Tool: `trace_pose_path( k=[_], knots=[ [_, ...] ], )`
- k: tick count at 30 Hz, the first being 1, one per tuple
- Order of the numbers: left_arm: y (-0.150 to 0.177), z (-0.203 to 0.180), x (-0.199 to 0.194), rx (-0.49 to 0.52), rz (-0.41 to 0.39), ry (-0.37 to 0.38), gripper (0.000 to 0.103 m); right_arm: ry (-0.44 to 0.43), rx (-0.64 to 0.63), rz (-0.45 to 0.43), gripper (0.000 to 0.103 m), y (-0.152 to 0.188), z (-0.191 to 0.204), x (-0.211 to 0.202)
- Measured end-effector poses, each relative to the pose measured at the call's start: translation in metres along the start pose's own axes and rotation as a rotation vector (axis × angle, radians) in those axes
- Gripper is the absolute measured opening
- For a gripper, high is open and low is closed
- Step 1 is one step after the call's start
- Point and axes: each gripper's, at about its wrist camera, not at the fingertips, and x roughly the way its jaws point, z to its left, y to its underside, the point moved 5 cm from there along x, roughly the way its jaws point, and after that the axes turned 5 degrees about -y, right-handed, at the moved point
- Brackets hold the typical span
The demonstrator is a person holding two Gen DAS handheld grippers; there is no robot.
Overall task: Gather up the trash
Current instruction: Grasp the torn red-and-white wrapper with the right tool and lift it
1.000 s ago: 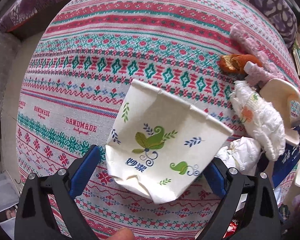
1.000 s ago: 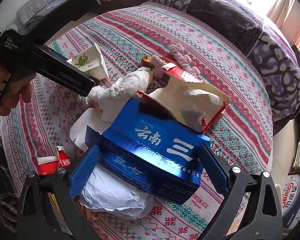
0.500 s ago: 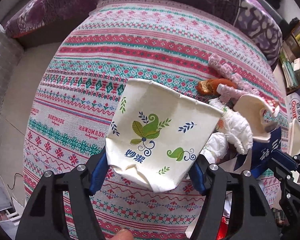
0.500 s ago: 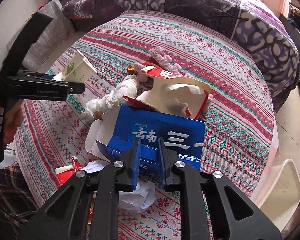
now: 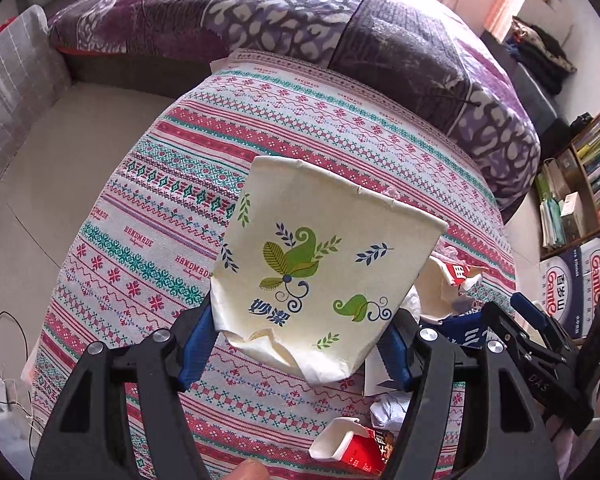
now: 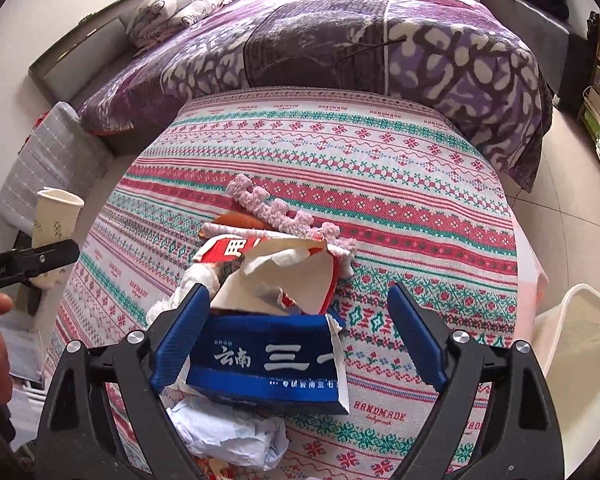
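A crushed paper cup (image 5: 320, 264) printed with green leaves hangs above the table, and my left gripper (image 5: 296, 350) is shut on its lower end. In the right wrist view the same cup (image 6: 54, 216) shows at the far left. My right gripper (image 6: 300, 320) hovers over the trash pile with its jaws opening. A blue box (image 6: 268, 364) with white characters lies between them: the left pad is against its end and the right pad stands clear. Behind the box sits a torn red-and-white carton (image 6: 284, 276). Crumpled white paper (image 6: 228, 440) lies under the box.
The table wears a striped patterned cloth (image 6: 380, 160). A pink knitted piece (image 6: 268, 208) lies behind the pile. A red-and-white scrap (image 5: 352, 444) is near the front edge. A white bin (image 6: 580, 340) stands at the right. A bed with a purple blanket (image 6: 340, 40) is beyond.
My left gripper closed on the cup and lifted it off the cloth. My right gripper snapped shut in front of the blue box, then spread wide again.
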Motion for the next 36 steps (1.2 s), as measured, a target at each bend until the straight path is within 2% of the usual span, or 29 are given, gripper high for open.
trace_pose_path(
  k=[8, 13, 16, 23, 24, 26, 27, 32, 33, 36],
  knots=[
    [0.004, -0.002, -0.004, 0.024, 0.002, -0.002, 0.068, -0.026, -0.072, -0.021, 0.096, -0.009, 0.015, 0.022],
    [0.006, -0.003, -0.005, 0.039, 0.003, 0.003, 0.069, -0.028, -0.102, 0.004, 0.096, -0.012, 0.029, 0.036],
    [0.007, -0.003, -0.005, 0.044, 0.005, 0.005, 0.069, 0.027, -0.165, 0.011, 0.096, -0.013, 0.039, 0.043],
    [0.009, -0.005, 0.0, 0.06, 0.015, -0.007, 0.069, 0.013, -0.121, 0.06, 0.096, -0.011, 0.026, 0.067],
    [0.009, -0.005, 0.001, 0.061, 0.015, -0.008, 0.069, 0.001, -0.111, 0.048, 0.093, -0.011, 0.025, 0.067],
    [0.008, -0.006, 0.002, 0.061, 0.015, -0.01, 0.069, -0.016, -0.078, 0.025, 0.08, -0.014, 0.02, 0.066],
    [0.008, -0.006, 0.003, 0.059, 0.015, -0.011, 0.069, -0.03, -0.057, 0.018, 0.064, -0.015, 0.018, 0.064],
    [0.009, -0.007, 0.003, 0.062, 0.009, -0.022, 0.069, -0.028, -0.007, -0.016, 0.041, -0.021, 0.01, 0.056],
    [0.009, -0.007, 0.003, 0.063, 0.005, -0.026, 0.069, -0.031, -0.001, -0.03, 0.029, -0.022, 0.009, 0.052],
    [0.009, -0.008, 0.001, 0.06, 0.001, -0.023, 0.069, -0.033, 0.019, -0.064, 0.028, -0.027, 0.006, 0.042]
  ],
)
